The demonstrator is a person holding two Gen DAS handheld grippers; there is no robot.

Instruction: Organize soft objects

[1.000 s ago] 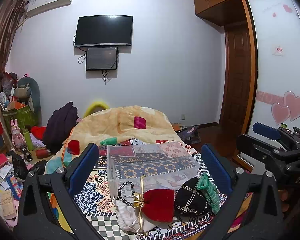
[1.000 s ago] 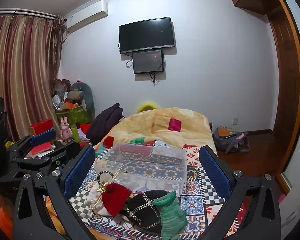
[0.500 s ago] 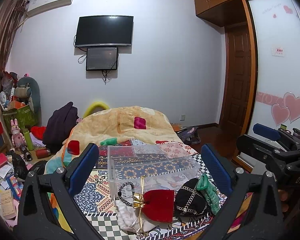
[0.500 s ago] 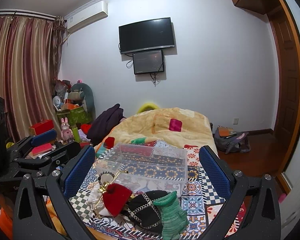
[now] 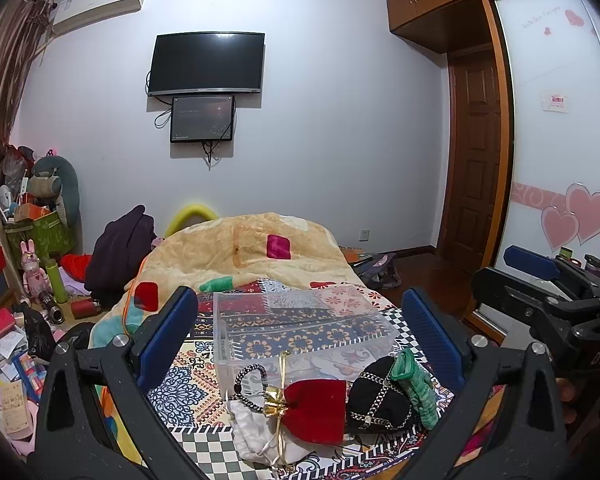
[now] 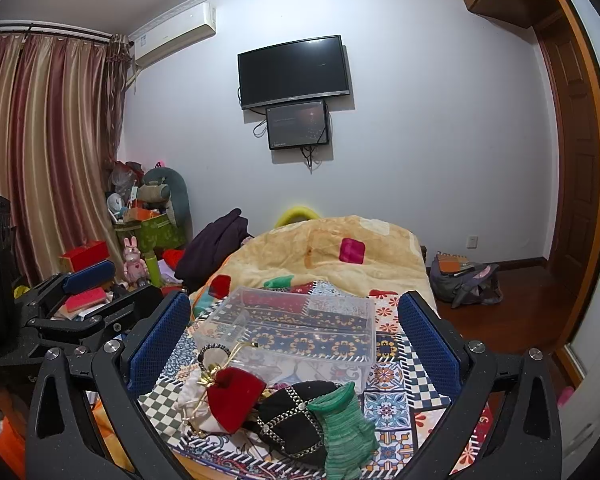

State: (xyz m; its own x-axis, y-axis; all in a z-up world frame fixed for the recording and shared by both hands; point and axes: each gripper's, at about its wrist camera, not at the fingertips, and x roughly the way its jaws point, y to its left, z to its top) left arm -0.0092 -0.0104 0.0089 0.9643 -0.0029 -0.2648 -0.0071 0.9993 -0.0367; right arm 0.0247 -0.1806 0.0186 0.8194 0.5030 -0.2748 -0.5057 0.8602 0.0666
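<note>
Left tool [image 5: 300,340]: fingers spread wide, holding nothing, framing the pile from lower centre
Right tool [image 6: 294,340]: likewise spread and empty
Soft objects: red pouch [image 5: 316,410], black pouch [image 5: 380,398], green knit piece [image 5: 416,388] and white bag [image 5: 246,430] lie bunched together at lower centre, touching, just in front of the clear bin [image 5: 296,328] on the patterned cloth [image 5: 180,392]
Bin: looks empty
Progress: judged not begun; every item is left to move
</note>
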